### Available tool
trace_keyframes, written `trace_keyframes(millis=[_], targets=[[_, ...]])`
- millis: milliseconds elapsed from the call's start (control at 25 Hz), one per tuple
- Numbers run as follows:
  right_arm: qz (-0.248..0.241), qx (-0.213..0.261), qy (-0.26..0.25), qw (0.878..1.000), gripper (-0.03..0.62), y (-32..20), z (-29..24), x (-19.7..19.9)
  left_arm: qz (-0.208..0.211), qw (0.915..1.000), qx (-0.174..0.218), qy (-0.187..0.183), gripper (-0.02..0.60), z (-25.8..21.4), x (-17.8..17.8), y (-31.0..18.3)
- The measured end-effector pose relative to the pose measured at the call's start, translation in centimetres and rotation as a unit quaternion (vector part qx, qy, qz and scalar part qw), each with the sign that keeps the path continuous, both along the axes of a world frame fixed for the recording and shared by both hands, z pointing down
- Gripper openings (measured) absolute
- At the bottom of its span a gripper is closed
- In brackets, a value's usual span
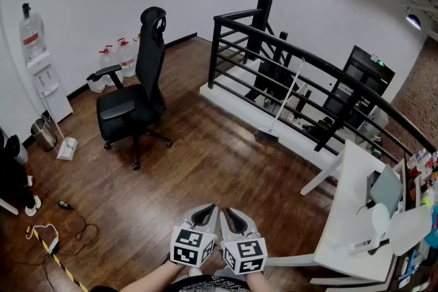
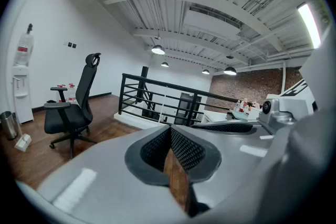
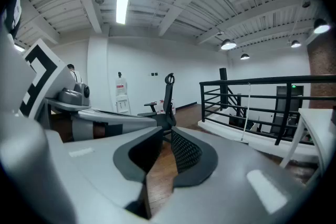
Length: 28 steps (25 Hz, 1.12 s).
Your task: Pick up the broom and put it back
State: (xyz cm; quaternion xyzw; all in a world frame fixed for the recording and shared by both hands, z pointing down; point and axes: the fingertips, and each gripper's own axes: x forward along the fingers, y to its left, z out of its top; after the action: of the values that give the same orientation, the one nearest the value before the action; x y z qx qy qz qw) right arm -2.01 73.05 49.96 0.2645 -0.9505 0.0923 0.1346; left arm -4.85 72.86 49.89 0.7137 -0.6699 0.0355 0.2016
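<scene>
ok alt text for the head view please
A broom leans against a black railing across a wooden floor, far from the left tool and right tool, both shut and empty, side by side at the bottom edge. A black office chair stands at left.

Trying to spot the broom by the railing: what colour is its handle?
White; the broom leans on the black railing, clearest in the head view.

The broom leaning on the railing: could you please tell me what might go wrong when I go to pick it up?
The broom only leans on the black railing, so a clumsy touch could probably topple it or push it between the bars. The left gripper and right gripper are both shut; they must open before reaching its thin handle.
</scene>
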Motion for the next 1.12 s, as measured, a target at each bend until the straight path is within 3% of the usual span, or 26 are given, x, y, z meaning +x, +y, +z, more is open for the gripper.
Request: trace_keyframes(millis=[360,600,1120], targets=[[0.002,-0.019,-0.005,1.0,0.037,-5.3,2.0,-2.5,-0.01,0.9996,-0.024,-0.006,0.003,1.9,-3.1,-4.1],[-0.011,-0.006,-0.019,1.0,0.042,-13.2,1.3,-4.1,-0.026,0.9992,-0.028,-0.01,0.003,1.7,-4.6,-11.8],[0.029,-0.009,-0.044,0.999,0.046,-30.1,-0.7,-0.4,0.0,0.9998,-0.018,-0.009,0.003,-0.1,-1.3,-28.8]])
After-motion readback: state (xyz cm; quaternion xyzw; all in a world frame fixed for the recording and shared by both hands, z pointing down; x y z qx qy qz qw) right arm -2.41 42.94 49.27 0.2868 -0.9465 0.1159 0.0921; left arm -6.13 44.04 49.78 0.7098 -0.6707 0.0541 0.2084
